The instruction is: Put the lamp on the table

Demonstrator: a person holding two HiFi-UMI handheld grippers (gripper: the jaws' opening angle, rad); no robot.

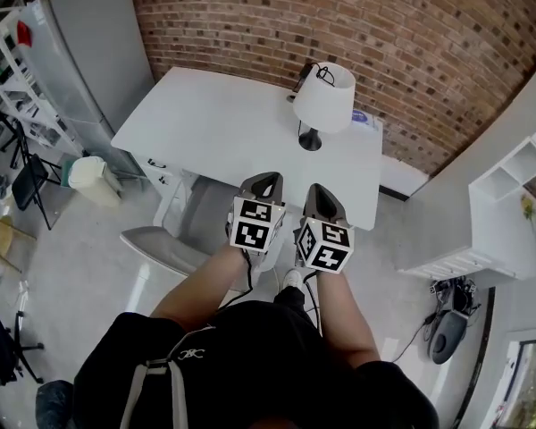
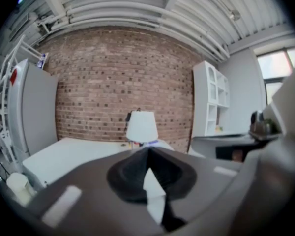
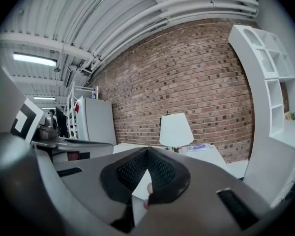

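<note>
1. Near the worktop [image 1: 214,123] front edge, side by side: left tool [image 1: 263,184] and right tool [image 1: 320,197], each pressed together, pinching nothing.
2. Upright at the worktop's far right corner, by the brick wall [image 1: 411,34]: the lamp [image 1: 323,98].

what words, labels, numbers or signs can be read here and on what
None can be read.
Markers on left cube and right cube: square patterns, no letters.
Small logo on the person's top: too small.
Print on paper beside the lamp: blurred.
</note>
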